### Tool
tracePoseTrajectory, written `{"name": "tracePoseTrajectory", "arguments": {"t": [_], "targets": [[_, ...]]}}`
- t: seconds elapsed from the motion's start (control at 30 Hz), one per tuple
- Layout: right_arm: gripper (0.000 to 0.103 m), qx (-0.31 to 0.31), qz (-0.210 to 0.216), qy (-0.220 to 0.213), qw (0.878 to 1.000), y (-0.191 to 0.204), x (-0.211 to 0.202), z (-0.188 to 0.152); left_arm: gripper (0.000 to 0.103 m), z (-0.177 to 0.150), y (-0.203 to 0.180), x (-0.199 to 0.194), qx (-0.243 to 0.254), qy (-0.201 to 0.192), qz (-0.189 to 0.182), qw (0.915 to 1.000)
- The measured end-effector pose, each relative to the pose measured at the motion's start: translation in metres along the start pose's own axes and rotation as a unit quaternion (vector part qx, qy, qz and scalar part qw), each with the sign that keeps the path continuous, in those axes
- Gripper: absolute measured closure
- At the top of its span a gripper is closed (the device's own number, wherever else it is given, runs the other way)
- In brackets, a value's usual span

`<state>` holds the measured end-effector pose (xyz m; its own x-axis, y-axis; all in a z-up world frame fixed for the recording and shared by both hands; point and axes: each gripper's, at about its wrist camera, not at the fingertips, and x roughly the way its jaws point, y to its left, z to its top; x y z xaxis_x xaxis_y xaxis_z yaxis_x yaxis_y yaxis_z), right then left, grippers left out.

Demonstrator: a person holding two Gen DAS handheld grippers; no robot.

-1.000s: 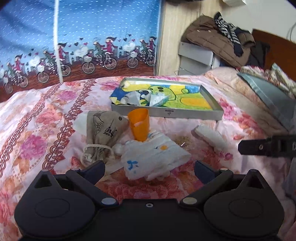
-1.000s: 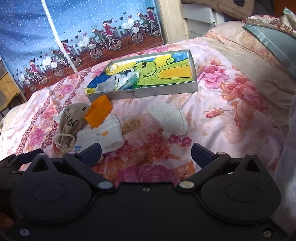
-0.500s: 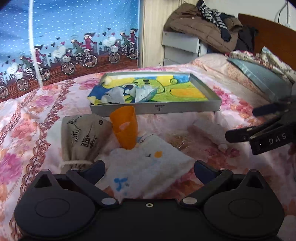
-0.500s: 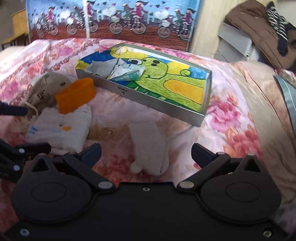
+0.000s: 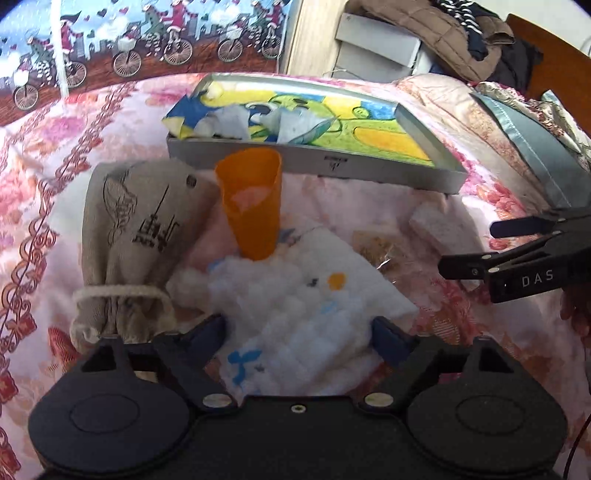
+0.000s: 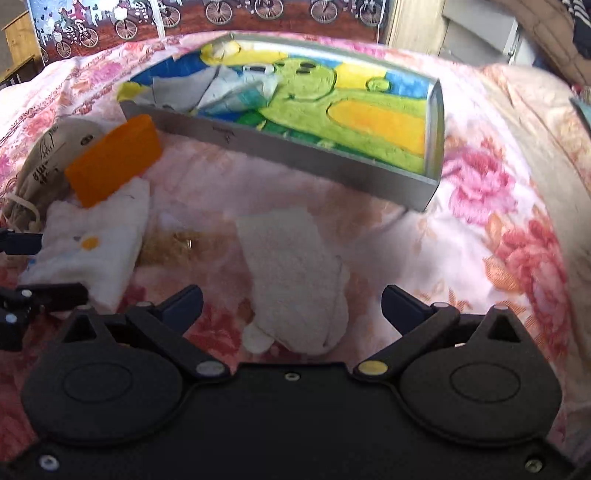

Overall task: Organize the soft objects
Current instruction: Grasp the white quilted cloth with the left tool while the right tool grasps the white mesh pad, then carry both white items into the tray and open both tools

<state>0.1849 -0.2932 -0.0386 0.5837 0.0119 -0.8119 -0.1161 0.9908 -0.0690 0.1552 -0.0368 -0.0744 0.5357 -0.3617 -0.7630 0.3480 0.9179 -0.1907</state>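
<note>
A fluffy white cloth [image 5: 295,306] with blue and orange marks lies on the floral bedspread. My left gripper [image 5: 299,332] hangs over it with a fingertip at each side; its jaws are closing and the pads do not visibly press on it. An orange cup [image 5: 251,206] rests on the cloth's far end, beside a beige drawstring bag [image 5: 136,229]. My right gripper [image 6: 291,302] stands open over a white sock [image 6: 291,266], which lies between its fingers untouched. A grey tray [image 5: 332,166] with a colourful liner holds folded cloths [image 5: 291,122].
A small golden crinkly packet [image 6: 170,247] lies between cloth and sock. The right gripper [image 5: 480,247] reaches in from the right edge of the left wrist view. Pillows [image 5: 535,140] and a pile of jackets [image 5: 443,33] lie beyond the tray. The bicycle-print curtain [image 5: 147,44] hangs behind.
Both grippers have come down and forward, the left over the white cloth, the right over the sock. The left jaws have narrowed a little. Nothing on the bed has moved.
</note>
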Motion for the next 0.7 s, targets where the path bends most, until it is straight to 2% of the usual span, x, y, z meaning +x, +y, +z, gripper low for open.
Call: {"name": "tracePoseTrajectory", "arguments": {"t": [0.03, 0.17, 0.23, 0.27, 0.33, 0.37, 0.43, 0.57, 0.7], "targets": [[0.006, 0.002, 0.004, 0.003, 1.000, -0.001, 0.002, -0.001, 0.022, -0.001, 0.000, 0.001, -0.001, 0.000, 0.000, 1.0000], [0.025, 0.020, 0.020, 0.007, 1.000, -0.002, 0.007, -0.006, 0.032, -0.002, -0.004, 0.000, 0.011, 0.000, 0.009, 0.9999], [0.029, 0.026, 0.024, 0.004, 0.999, -0.002, 0.009, -0.009, 0.046, -0.002, -0.006, -0.001, 0.014, -0.002, 0.015, 0.9998], [0.035, 0.029, 0.025, 0.001, 0.999, -0.001, 0.006, -0.010, 0.050, -0.002, -0.007, -0.002, 0.014, -0.003, 0.018, 0.9997], [0.047, 0.033, 0.023, -0.001, 0.999, -0.002, 0.006, -0.012, 0.067, 0.000, -0.008, -0.005, 0.013, -0.004, 0.025, 0.9996], [0.052, 0.035, 0.023, -0.002, 0.999, -0.003, 0.006, -0.011, 0.070, 0.001, -0.008, -0.006, 0.011, -0.002, 0.030, 0.9995], [0.053, 0.043, 0.022, -0.003, 0.999, -0.006, 0.003, -0.012, 0.079, 0.002, -0.009, -0.007, 0.009, 0.000, 0.039, 0.9992], [0.054, 0.055, 0.030, 0.000, 0.998, -0.013, 0.002, -0.014, 0.085, 0.007, -0.009, -0.014, -0.005, 0.004, 0.042, 0.9991], [0.054, 0.040, 0.027, -0.003, 0.999, -0.009, 0.000, -0.013, 0.088, 0.016, -0.006, -0.030, -0.040, 0.000, 0.025, 0.9989]]}}
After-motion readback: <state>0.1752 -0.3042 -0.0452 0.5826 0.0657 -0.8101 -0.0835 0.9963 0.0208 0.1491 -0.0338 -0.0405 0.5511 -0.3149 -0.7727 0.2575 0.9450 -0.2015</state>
